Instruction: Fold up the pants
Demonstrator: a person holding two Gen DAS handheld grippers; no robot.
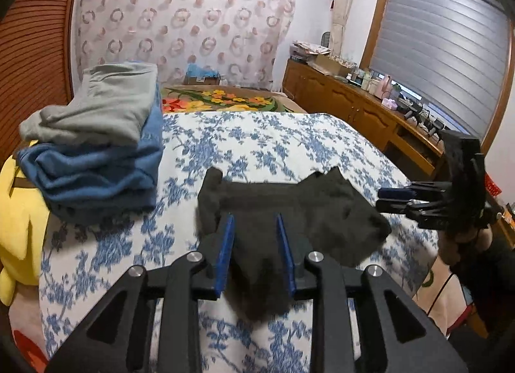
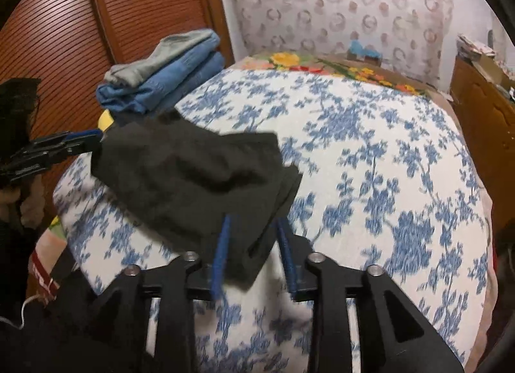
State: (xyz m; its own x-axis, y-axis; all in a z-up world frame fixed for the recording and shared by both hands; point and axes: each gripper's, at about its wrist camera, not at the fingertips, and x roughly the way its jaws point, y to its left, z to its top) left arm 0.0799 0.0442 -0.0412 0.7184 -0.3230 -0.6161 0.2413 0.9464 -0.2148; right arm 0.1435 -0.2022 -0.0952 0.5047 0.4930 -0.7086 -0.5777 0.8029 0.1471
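The dark pants (image 1: 289, 212) lie as a rumpled, folded bundle on the blue-flowered bed sheet (image 1: 289, 141). My left gripper (image 1: 254, 223) hovers over their near left part. Its blue pads (image 1: 227, 244) stand apart with dark cloth lying between them, not pinched. In the right wrist view the pants (image 2: 193, 180) spread up to the left. My right gripper (image 2: 253, 223) is open over their near right corner, which lies loose between the pads. Each gripper shows sideways in the other's view: the right gripper (image 1: 381, 200) at the pants' right end, the left gripper (image 2: 96, 141) at their left end.
A stack of folded clothes (image 1: 96, 147), grey on top of blue, sits on the bed's far left beside a yellow plush toy (image 1: 19, 228). A wooden slatted door (image 2: 64, 35) stands behind it. A cluttered wooden cabinet (image 1: 354, 106) runs along the right under a window blind (image 1: 444, 51).
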